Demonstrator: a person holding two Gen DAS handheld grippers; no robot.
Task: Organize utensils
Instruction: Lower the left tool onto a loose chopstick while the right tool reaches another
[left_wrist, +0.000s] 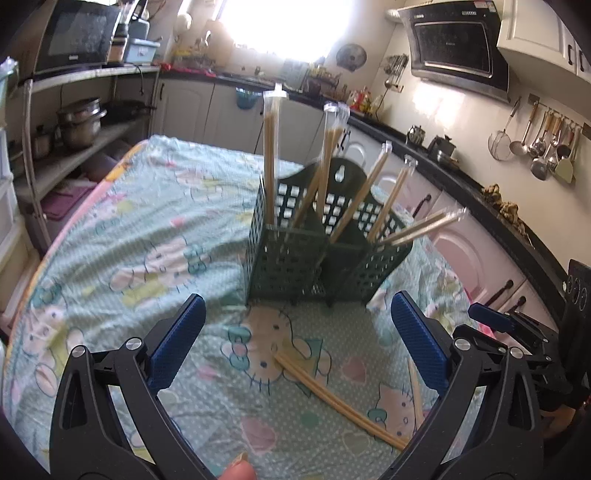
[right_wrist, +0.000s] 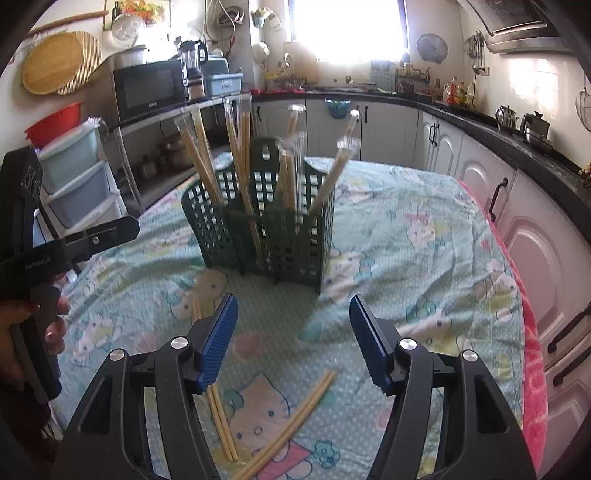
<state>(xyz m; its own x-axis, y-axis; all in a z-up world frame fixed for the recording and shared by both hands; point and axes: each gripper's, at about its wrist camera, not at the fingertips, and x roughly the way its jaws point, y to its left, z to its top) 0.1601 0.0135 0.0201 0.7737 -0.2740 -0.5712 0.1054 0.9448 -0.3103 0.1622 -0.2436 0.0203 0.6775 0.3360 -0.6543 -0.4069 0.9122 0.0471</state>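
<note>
Both grippers open, empty: left gripper (left_wrist: 297, 341), right gripper (right_wrist: 293, 341) above loose chopsticks (right_wrist: 295, 417) on cloth

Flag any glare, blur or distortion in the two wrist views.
Left wrist: window blown out to white, counter edge bowed by the fisheye, chopsticks in the green basket smeared. Right wrist: window also blown out, standing chopsticks ghosted, cabinets curved at the frame edge.
</note>
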